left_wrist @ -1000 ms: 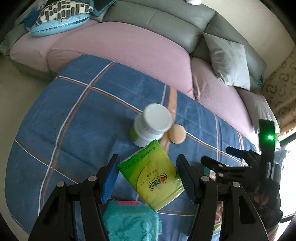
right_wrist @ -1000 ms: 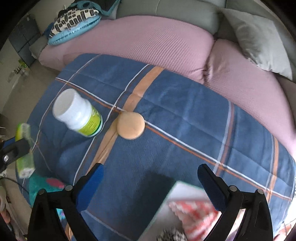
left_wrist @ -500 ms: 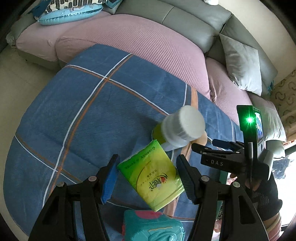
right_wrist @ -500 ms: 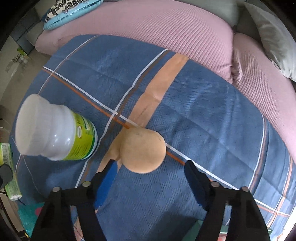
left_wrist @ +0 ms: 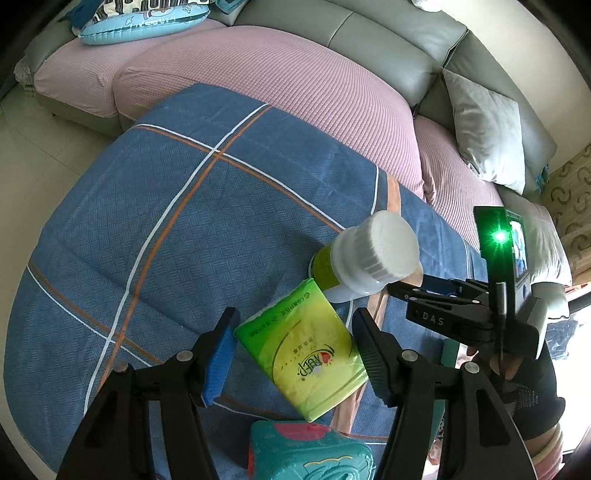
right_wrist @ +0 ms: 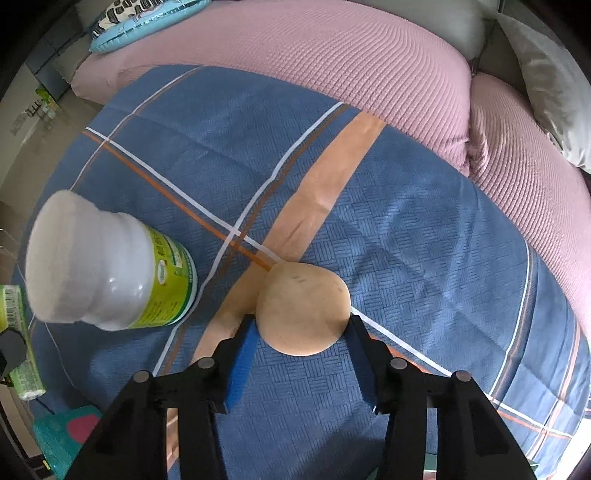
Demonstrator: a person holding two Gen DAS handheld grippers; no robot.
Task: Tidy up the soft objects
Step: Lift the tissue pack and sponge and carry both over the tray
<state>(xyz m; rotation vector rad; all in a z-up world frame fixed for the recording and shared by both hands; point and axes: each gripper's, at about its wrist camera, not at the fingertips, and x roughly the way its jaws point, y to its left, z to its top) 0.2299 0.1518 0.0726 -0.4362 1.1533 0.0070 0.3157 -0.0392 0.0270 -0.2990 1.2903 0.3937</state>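
Two right gripper (right_wrist: 301, 334) jaws are closing around the tan bun (right_wrist: 303, 308), sitting squarely between them mid-blanket (right_wrist: 406, 229). Left gripper (left_wrist: 291, 350) is pinching the tissue pack (left_wrist: 301, 350).

A white plastic bottle (left_wrist: 364, 254) with a ribbed cap and green label stands on the blue plaid blanket (left_wrist: 177, 229). At twelve o'clock beyond the blanket runs a grey sofa (left_wrist: 384, 35) with pink seat covers (left_wrist: 280, 74). A grey pillow (left_wrist: 487, 129) leans at two o'clock; a light-blue inflatable cushion (left_wrist: 144, 22) lies at eleven o'clock.
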